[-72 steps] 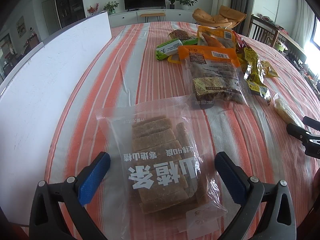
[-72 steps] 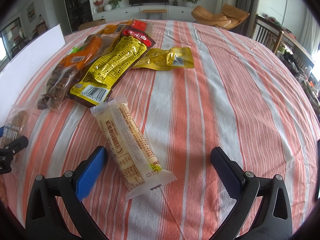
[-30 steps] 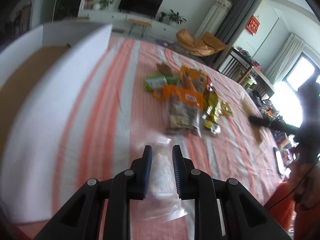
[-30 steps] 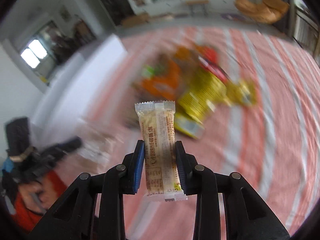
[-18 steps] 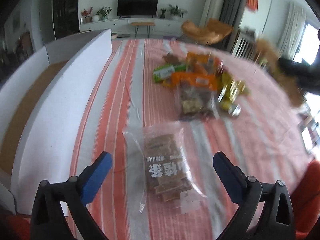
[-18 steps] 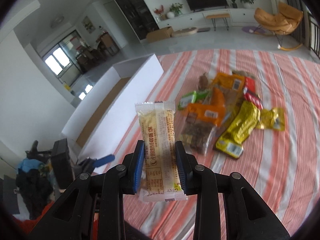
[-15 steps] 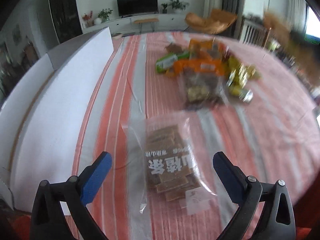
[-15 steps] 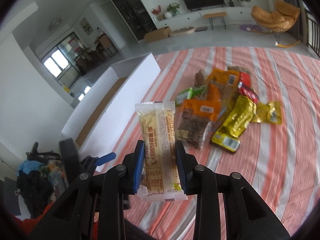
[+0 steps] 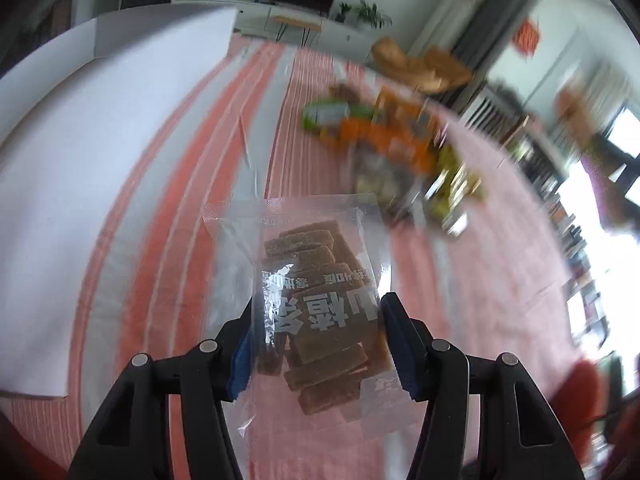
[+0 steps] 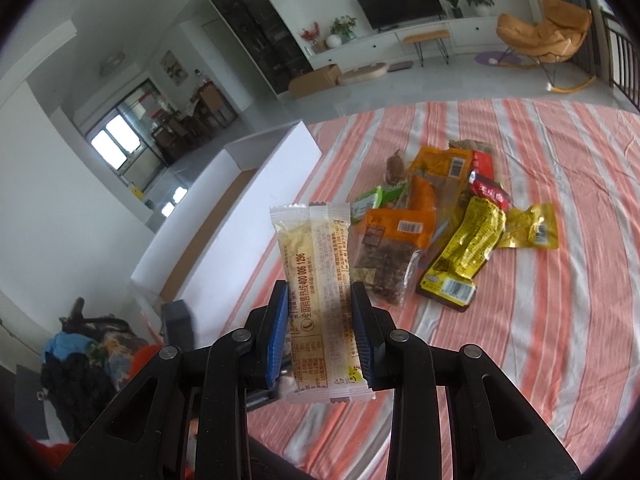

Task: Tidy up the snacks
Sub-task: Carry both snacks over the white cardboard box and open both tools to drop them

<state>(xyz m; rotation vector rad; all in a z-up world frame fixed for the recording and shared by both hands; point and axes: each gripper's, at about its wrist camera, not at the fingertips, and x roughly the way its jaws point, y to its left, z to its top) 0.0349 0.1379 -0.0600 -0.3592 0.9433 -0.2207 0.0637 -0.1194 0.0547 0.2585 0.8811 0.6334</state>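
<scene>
- Left gripper [image 9: 320, 344]: jaws are closing on a clear bag of brown bars [image 9: 316, 300], and both blue pads are seen pressed against the bag's sides. The bag's upper part is seen over the striped tablecloth [image 9: 168, 248]; whether its lower edge is clear of the cloth cannot be told.
- Right gripper [image 10: 320, 334]: jaws are shut on a long pale snack bar [image 10: 316, 280], which is held upright above the cloth, its sealed top end uppermost.
- Remaining snacks: a loose pile [image 10: 440, 232] is seen on the cloth beyond the held bar, with an orange bag [image 10: 396, 232], a yellow pouch [image 10: 472, 248] and a green packet [image 10: 376, 198] among them. In the left wrist view the pile is blurred.
- White box [image 10: 248, 216]: it is placed along the table's left side, open at the top, with a brown floor visible inside. Nothing is seen inside it.
- A person's orange-red sleeve [image 9: 584, 396] is seen at the lower right of the left wrist view.
</scene>
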